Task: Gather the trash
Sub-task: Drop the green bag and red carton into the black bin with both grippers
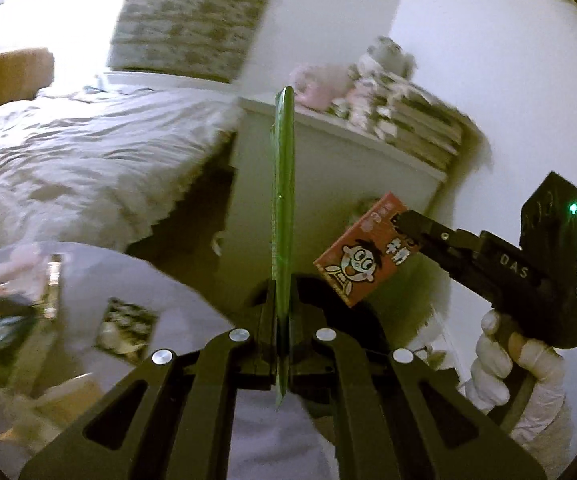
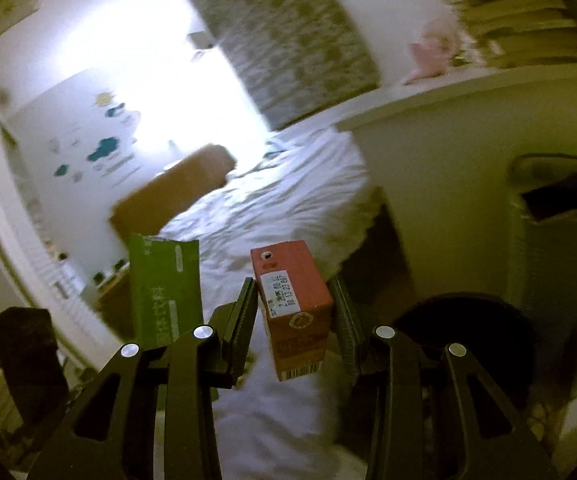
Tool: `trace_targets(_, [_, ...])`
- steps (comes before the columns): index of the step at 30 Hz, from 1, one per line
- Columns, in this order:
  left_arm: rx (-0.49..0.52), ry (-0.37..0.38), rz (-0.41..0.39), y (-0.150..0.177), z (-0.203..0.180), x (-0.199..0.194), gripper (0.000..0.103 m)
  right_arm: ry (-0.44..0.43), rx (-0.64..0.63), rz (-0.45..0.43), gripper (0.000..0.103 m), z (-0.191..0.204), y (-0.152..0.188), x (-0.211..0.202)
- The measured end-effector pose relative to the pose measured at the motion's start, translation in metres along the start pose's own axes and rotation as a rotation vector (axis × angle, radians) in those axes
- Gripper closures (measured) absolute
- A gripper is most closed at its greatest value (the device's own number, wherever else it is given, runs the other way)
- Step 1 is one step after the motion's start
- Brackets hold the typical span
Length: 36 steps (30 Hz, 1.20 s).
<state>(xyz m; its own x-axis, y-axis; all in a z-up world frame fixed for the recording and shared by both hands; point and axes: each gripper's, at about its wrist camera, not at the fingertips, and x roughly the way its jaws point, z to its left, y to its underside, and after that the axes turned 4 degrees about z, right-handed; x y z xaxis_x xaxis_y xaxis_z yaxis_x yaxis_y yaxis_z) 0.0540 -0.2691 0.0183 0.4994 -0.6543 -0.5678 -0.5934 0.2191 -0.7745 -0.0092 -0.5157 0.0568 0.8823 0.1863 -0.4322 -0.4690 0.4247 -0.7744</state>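
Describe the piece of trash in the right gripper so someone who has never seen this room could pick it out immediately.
Start from the bed with the rumpled white cover; in front of it the right gripper is shut on a small red-orange drink carton. It is a boxy carton with a cartoon face on its front, unlike the thin, flat green packet beside it, pinched in the left gripper.

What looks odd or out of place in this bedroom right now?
Two bits of litter hang in mid-air: a flat green packet pinched edge-on in the left gripper, and a small red drink carton, tilted, in the right gripper.
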Motion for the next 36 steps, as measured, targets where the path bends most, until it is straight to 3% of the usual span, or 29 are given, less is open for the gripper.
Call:
trace_targets(7, [0.065, 0.033, 0.070, 0.006, -0.031, 0.049, 0.099, 0.119, 0.075, 0.032, 0.065, -0.057, 0.017, 0.007])
trace_targets(17, [0.102, 0.040, 0.173, 0.020, -0.047, 0.101, 0.099, 0.199, 0.161, 0.099, 0.065, -0.109, 0.044, 0.027])
trace_targets(36, [0.111, 0.002, 0.273, 0.030, -0.050, 0.140, 0.096, 0.230, 0.223, 0.223, 0.064, -0.130, 0.075, 0.064])
